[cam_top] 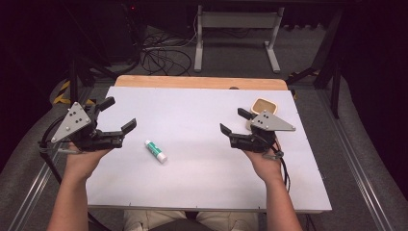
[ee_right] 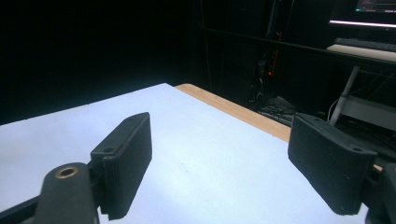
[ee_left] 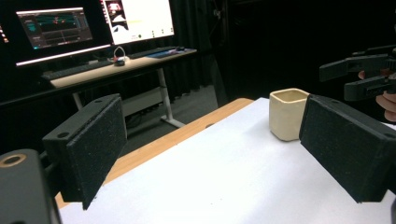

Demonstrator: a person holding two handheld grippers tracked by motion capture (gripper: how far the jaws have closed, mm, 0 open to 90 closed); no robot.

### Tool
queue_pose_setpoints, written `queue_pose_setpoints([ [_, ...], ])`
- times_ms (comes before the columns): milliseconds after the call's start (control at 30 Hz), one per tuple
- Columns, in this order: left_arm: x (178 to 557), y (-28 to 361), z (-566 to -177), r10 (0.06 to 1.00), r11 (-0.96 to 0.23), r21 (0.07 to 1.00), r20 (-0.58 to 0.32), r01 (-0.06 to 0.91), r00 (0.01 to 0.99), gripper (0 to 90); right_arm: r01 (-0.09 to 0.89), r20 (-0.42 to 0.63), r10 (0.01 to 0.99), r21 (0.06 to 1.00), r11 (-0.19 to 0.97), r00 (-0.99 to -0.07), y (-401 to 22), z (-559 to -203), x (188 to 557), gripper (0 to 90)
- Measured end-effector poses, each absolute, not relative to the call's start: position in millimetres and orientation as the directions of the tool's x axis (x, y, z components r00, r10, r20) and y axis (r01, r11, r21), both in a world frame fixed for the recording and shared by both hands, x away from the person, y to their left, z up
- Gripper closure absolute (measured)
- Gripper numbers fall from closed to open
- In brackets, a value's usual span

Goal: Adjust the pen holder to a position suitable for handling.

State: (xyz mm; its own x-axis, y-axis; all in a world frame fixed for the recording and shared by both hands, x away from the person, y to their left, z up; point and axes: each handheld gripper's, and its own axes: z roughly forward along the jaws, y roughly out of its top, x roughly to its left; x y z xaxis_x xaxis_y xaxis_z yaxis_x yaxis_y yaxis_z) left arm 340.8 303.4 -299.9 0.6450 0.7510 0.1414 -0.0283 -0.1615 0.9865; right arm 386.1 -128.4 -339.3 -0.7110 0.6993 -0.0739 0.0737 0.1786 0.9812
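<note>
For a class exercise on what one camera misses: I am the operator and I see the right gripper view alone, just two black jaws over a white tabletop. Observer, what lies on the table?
Observer: A white glue stick with a green label lies flat on the table, between the two grippers.
Operator: Anything else?
Observer: A small cream square cup stands upright near the far right corner, just beyond the right gripper.
Operator: What is the other hand doing?
Observer: The left gripper is held above the table's left edge, jaws open, with nothing between them.
</note>
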Motion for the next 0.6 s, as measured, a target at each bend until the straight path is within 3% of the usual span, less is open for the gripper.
queue_pose_setpoints([
  [600,340.9,303.8,-300.1,0.75,-0.158,0.987,0.139,-0.028,0.647,8.5,0.095,-0.065,0.647,0.973,0.21,-0.759,-87.2,-352.6,383.6,26.0],
])
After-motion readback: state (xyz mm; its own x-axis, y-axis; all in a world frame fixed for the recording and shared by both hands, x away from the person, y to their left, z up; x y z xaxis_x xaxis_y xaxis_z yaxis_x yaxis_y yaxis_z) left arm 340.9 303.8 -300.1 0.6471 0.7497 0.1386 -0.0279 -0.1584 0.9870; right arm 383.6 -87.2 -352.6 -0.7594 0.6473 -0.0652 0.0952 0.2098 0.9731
